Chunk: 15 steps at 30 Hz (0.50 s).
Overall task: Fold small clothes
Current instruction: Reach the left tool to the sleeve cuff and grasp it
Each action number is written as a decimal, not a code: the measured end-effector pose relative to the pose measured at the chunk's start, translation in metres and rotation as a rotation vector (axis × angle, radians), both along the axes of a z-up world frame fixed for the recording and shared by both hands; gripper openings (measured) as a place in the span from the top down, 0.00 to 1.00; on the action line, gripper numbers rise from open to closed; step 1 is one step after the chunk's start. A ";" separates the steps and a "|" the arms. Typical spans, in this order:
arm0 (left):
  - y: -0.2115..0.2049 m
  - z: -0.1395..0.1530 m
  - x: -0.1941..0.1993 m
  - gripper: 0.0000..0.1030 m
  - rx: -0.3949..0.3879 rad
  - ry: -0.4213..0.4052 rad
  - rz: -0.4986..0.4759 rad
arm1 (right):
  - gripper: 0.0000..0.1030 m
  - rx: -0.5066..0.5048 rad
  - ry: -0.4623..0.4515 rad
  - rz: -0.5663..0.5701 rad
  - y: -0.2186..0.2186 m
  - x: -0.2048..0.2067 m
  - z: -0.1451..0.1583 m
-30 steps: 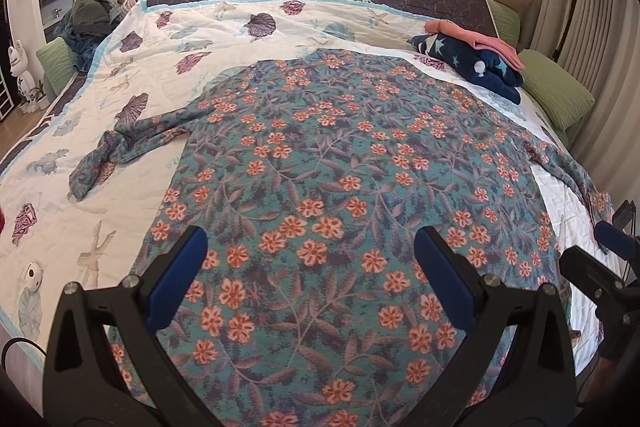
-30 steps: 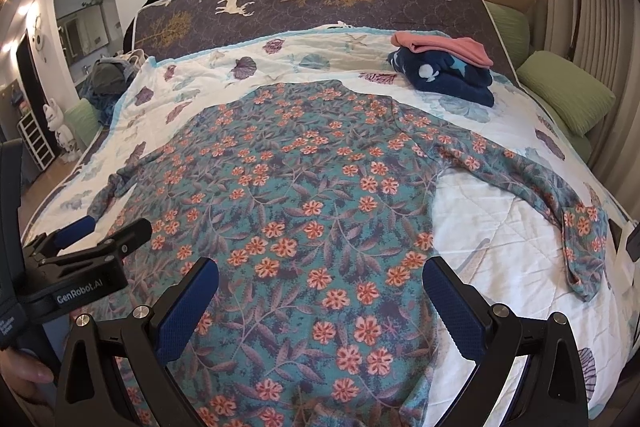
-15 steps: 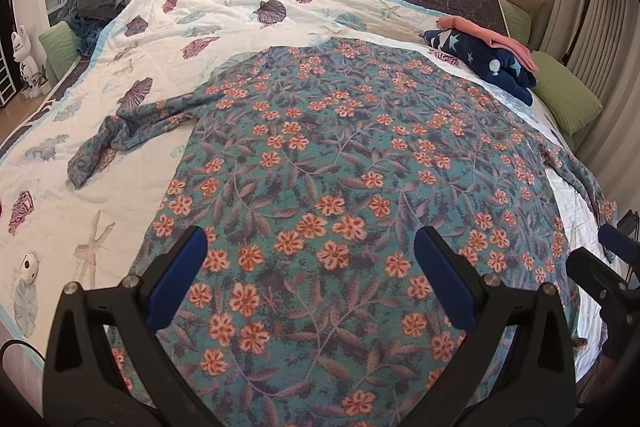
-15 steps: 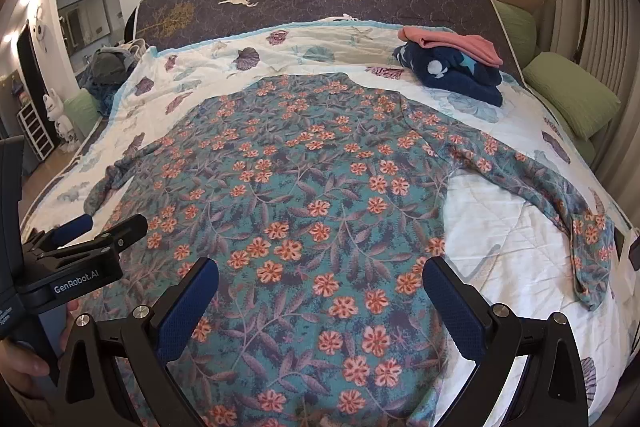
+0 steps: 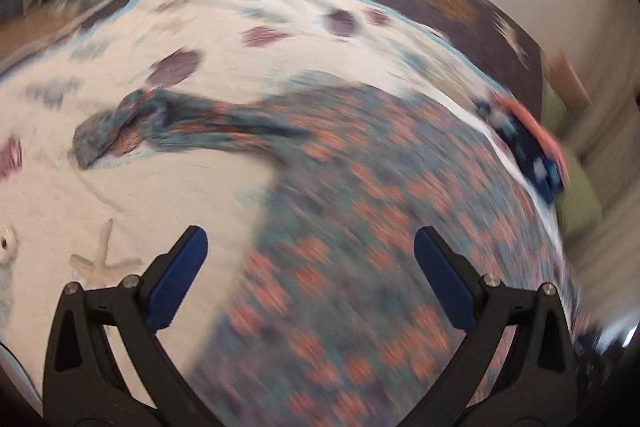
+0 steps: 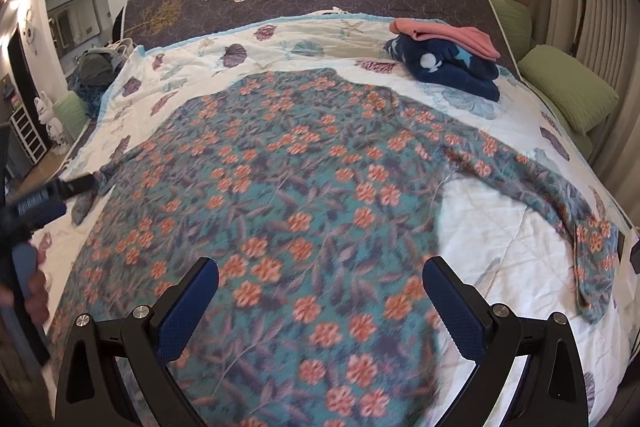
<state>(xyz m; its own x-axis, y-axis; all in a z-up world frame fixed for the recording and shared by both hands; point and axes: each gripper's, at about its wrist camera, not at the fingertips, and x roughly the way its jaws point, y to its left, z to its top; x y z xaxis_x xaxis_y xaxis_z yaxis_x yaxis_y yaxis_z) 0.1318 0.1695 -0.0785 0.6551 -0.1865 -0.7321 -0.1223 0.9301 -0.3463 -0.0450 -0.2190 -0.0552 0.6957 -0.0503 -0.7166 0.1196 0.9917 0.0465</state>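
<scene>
I see the bed (image 6: 500, 235) under a white shell-print quilt (image 6: 472, 223), and spread flat across it lies the floral garment (image 6: 304, 195), sleeves out to both sides. Its left sleeve (image 5: 168, 127) lies bunched on the quilt; the left wrist view is badly blurred. At the far right of the bed sits a folded pile (image 6: 448, 55), pink on navy. My left claw (image 5: 310, 281) and my right claw (image 6: 320, 307) both stand wide apart above the garment, holding nothing.
</scene>
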 end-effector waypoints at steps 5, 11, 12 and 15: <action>0.070 -0.048 0.065 0.10 -0.231 0.162 0.165 | 0.00 -0.002 -0.024 0.005 -0.009 0.022 0.007; 0.129 -0.102 0.103 0.25 -0.461 0.278 0.385 | 0.00 0.048 -0.005 0.058 -0.009 0.056 0.008; 0.134 -0.104 0.104 0.25 -0.455 0.276 0.412 | 0.00 0.038 -0.006 0.067 -0.008 0.061 0.007; 0.152 -0.115 0.111 0.25 -0.438 0.278 0.497 | 0.00 0.015 0.006 0.090 -0.002 0.071 0.001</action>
